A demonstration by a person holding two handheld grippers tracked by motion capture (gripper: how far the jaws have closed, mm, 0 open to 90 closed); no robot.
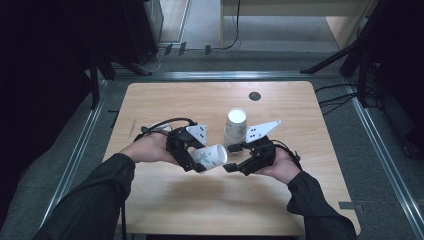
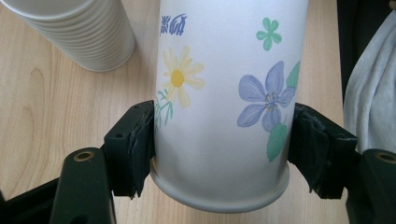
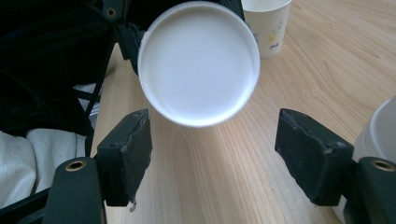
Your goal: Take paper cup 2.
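The wooden desk (image 1: 165, 100) carries the work near its middle, with a small dark round disc (image 1: 255, 96) set into its far side. On the desk stands a stack of paper cups (image 1: 235, 125), upright and mouth up, just beyond the two claws; in the left gripper view its ribbed rims (image 2: 74, 32) show at the upper left.

The left claw (image 1: 196, 161) is closed on a single flowered paper cup (image 1: 211, 155), held on its side above the desk with its mouth turned toward the right claw. In the left gripper view both pads press the cup's wall (image 2: 219, 116) close to its base rim, one on each side. The right claw (image 1: 234, 157) stands wide, holding nothing, and faces the cup's open mouth (image 3: 198, 63), which hangs above and between its jaws without touching them.

The step in hand looks like a handover, or a move to set this cup with the stack. To do it well, the right claw should come in level with the cup, so its pads meet the wall on opposite sides, a little behind the rolled rim where the paper is stiffest. It should close gently, since thin paper buckles under a hard squeeze. The left claw should let go only once the right has a firm hold, to keep the cup from dropping.
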